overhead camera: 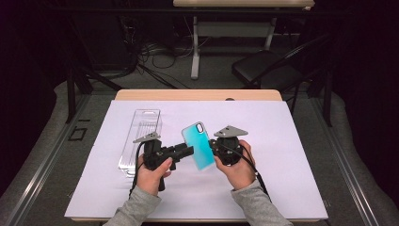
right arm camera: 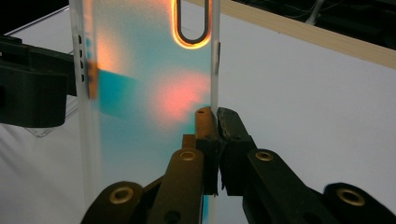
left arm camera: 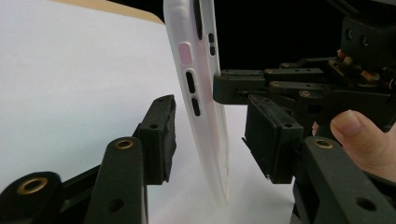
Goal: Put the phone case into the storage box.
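A teal phone case [overhead camera: 200, 146] with a translucent rim is held tilted above the white sheet. My right gripper [overhead camera: 214, 148] is shut on its right-hand wall; in the right gripper view the jaws [right arm camera: 217, 121] pinch that wall, below the camera cut-out of the phone case [right arm camera: 140, 93]. My left gripper [overhead camera: 188, 151] comes in from the left. In the left gripper view the edge of the phone case [left arm camera: 201, 93], with its button slots, stands between the open jaws of the left gripper [left arm camera: 212, 112]. A gap shows on each side and neither pad touches it.
A clear plastic tray [overhead camera: 141, 136] lies on the white sheet [overhead camera: 282, 188] left of the left hand. The wooden table edge [overhead camera: 197, 95] runs along the far side. A black chair [overhead camera: 263, 68] and cables sit on the floor beyond.
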{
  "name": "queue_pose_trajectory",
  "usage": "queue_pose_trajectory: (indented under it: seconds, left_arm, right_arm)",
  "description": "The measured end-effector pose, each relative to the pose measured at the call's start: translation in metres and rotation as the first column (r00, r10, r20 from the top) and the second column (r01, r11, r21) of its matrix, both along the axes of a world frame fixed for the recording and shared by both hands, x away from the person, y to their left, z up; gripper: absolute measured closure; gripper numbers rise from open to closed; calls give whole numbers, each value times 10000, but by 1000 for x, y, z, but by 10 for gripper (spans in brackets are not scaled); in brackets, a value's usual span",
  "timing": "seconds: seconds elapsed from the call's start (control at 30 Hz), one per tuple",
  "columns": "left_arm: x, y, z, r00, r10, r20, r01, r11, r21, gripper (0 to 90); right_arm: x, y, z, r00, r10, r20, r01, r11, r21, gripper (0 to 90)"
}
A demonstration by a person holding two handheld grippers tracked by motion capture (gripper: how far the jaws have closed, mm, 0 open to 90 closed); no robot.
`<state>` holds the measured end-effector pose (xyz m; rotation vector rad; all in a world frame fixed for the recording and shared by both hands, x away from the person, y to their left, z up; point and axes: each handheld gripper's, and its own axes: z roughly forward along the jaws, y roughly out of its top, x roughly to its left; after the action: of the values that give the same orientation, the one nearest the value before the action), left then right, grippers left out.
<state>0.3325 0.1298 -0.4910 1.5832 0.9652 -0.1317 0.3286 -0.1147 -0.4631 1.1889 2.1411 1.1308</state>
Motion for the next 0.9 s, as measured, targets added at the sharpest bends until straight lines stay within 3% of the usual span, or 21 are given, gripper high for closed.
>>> queue_pose_trajectory:
  seconds: [0.9]
  left_arm:
    - [7,-15,-4,9994,342,97,-343,9994,38,630]
  right_arm:
    - [-2,2,-1,10000,74,58,-74,9999,106,879]
